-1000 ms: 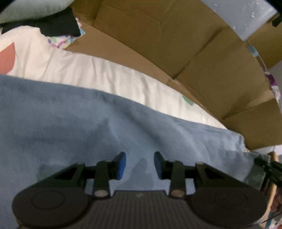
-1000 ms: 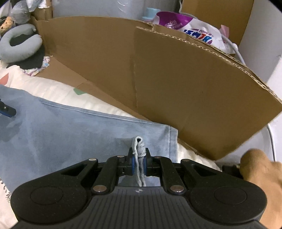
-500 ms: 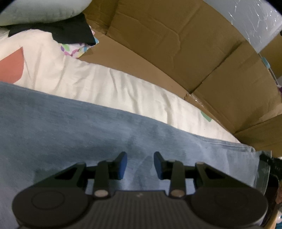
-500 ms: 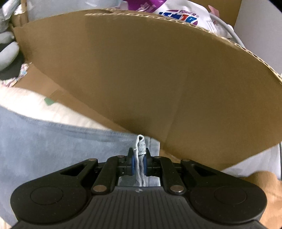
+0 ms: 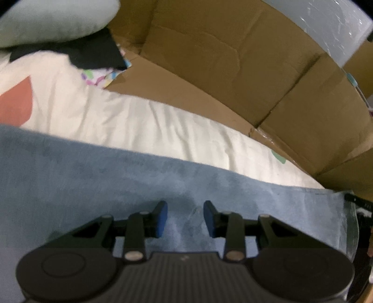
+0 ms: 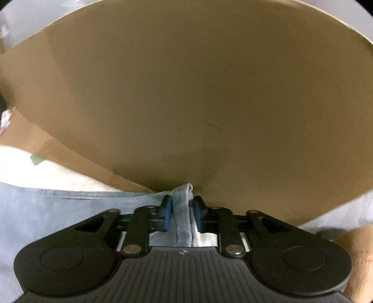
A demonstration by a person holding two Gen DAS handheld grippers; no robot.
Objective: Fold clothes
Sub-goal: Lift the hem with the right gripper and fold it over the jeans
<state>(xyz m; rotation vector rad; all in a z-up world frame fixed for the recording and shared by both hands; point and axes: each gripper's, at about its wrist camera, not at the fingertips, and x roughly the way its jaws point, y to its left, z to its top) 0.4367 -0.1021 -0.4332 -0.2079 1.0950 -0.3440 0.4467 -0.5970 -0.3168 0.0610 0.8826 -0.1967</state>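
A light blue garment (image 5: 93,181) lies spread flat on a cream bedsheet (image 5: 139,125). My left gripper (image 5: 185,219) hovers just above the garment's middle, open, with nothing between its blue pads. In the right wrist view, a raised fold of the garment's corner (image 6: 183,198) stands between the pads of my right gripper (image 6: 182,212). Its jaws are opening and the fold sits loosely in the gap, right against a cardboard wall (image 6: 186,105). The rest of the garment (image 6: 46,209) stretches away to the left.
Cardboard panels (image 5: 233,70) wall in the far side of the bed. A pale grey pillow (image 5: 58,21) and a black cloth (image 5: 93,53) lie at the far left. A tan fuzzy item (image 6: 359,244) sits at the right edge.
My right gripper has carried the corner forward and down until the cardboard fills its view. Its pads have parted from the tightly pinched fold. The left gripper has barely shifted and stays open.
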